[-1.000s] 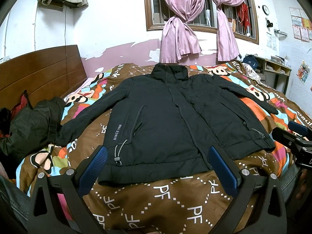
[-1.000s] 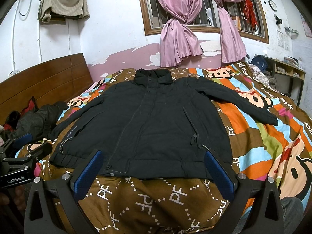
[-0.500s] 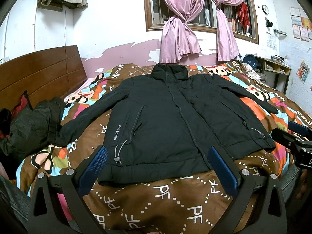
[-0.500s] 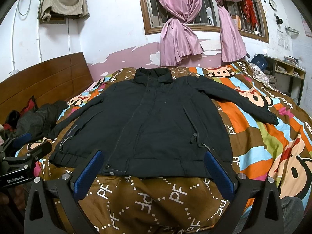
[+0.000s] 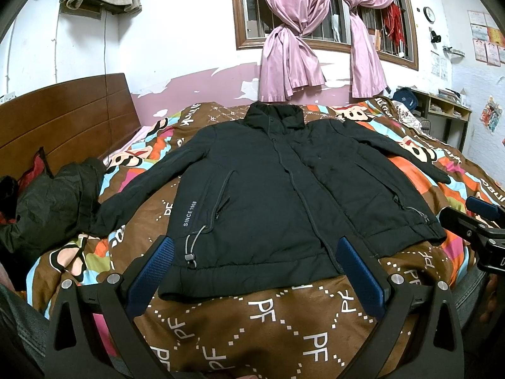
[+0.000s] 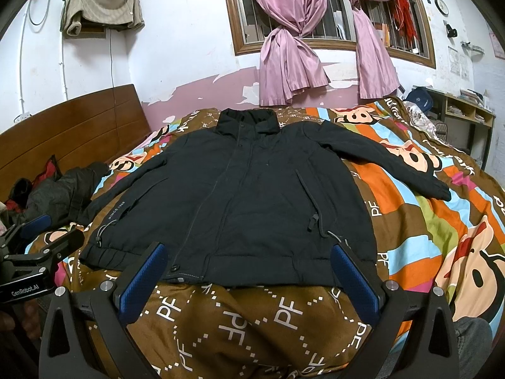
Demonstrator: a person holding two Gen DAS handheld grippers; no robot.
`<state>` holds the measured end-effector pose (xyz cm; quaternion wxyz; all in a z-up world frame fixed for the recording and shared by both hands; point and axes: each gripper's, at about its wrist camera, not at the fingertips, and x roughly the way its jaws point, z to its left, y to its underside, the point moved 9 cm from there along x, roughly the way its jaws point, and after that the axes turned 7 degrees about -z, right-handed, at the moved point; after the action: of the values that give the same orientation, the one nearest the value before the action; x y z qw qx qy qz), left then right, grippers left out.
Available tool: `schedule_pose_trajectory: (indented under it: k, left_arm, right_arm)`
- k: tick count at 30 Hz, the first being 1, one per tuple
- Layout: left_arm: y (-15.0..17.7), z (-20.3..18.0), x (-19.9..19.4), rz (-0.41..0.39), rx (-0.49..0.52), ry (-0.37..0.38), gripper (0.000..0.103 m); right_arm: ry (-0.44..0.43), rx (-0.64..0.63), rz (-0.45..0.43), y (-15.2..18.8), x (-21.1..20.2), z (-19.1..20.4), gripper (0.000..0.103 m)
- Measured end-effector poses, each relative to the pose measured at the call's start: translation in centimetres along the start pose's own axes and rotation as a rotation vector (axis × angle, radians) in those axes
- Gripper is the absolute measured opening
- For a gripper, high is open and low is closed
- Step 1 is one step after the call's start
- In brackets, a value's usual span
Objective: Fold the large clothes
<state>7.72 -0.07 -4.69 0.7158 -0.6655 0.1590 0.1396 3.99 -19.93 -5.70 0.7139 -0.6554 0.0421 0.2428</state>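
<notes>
A black padded jacket [image 5: 271,195] [image 6: 252,195] lies spread flat, front up, on the bed, collar toward the window and both sleeves stretched outward. My left gripper [image 5: 255,249] is open, hovering just short of the hem at its left half. Nothing is between its blue pads. My right gripper [image 6: 249,254] is open too, held before the hem's right half, with nothing in it. Each gripper also appears at the edge of the other's view: the right gripper [image 5: 473,221] and the left gripper [image 6: 47,237].
The bed's brown cartoon-print quilt [image 5: 252,331] [image 6: 426,221] surrounds the jacket. A dark bundle of clothes [image 5: 47,208] lies at the left by the wooden headboard [image 5: 63,120]. Pink curtains [image 6: 290,47] hang at the window behind; a desk [image 5: 448,110] stands at the far right.
The right wrist view has dipped very slightly; the jacket and both grippers otherwise stay as they were.
</notes>
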Motion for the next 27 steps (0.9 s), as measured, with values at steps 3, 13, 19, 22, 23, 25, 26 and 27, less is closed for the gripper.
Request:
schedule_pose_trajectory:
  k: [3,13,19,22,23,25,26,27]
  left_arm:
    - [0.0,0.0,0.0,0.001,0.001,-0.001,0.101]
    - [0.0,0.0,0.0,0.003,0.002,-0.002,0.101]
    - [1.1,0.3,0.6,0.016,0.003,-0.006,0.101]
    - [1.5,0.6,1.1,0.044,0.003,-0.009,0.101]
    - [1.8,0.7,1.3,0.059,0.005,-0.012,0.101]
    - [2.3,1.1,1.9,0.081,0.009,-0.024,0.101]
    - [2.6,1.3,2.2,0.096,0.008,-0.03,0.101]
    - [2.7,1.3,2.6,0.113,0.008,-0.032,0.101]
  right_arm:
    - [0.001,0.0,0.001,0.0,0.0,0.0,0.103]
    - [0.0,0.004,0.003,0.0,0.1,0.0,0.103]
    - [-0.009,0.009,0.01,0.5,0.7,-0.4,0.103]
    - [-0.014,0.019,0.021,1.1,1.1,-0.4,0.103]
    - [-0.016,0.024,0.023,1.4,1.1,-0.5,0.103]
    - [-0.022,0.033,0.026,1.5,1.4,-0.8,0.103]
    - [-0.024,0.035,0.026,1.3,1.7,-0.9,0.103]
    - [-0.024,0.035,0.025,1.0,2.0,-1.1,0.103]
